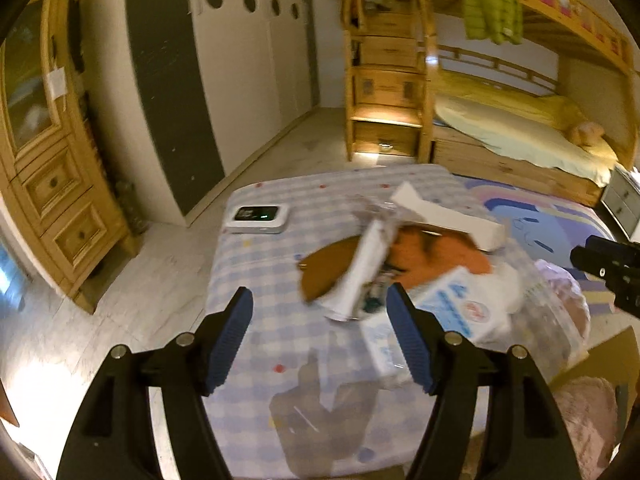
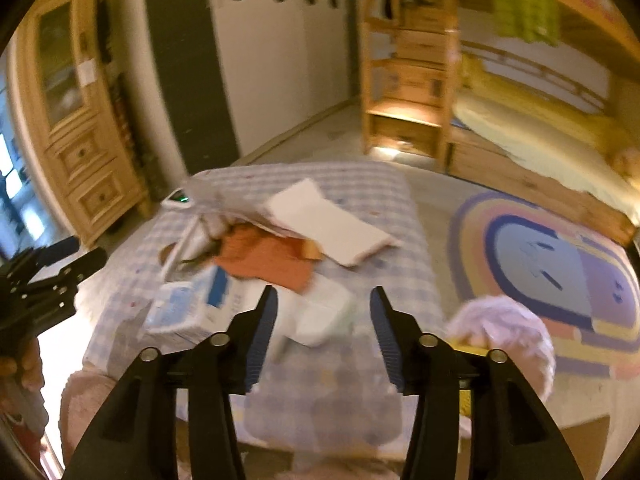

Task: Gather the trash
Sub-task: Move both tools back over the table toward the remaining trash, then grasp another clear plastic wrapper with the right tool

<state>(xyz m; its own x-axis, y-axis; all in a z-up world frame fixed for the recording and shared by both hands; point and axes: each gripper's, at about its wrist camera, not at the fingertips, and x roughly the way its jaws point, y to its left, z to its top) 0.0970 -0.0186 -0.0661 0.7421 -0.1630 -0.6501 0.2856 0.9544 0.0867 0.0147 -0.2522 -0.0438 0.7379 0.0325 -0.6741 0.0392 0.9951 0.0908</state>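
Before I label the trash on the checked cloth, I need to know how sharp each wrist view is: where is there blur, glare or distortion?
Left wrist view: the trash pile is motion-smeared, the white device fairly crisp, with a bright glare under the wooden steps. Right wrist view: blurred throughout, the green jacket streaked. Both views: fisheye bending and dark corners.

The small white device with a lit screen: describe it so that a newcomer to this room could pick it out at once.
Find the low table covered in a blue checked cloth. At its far left corner, apart from the heap of paper and packets, lies the small white device. It alone has a dark screen with a green light.
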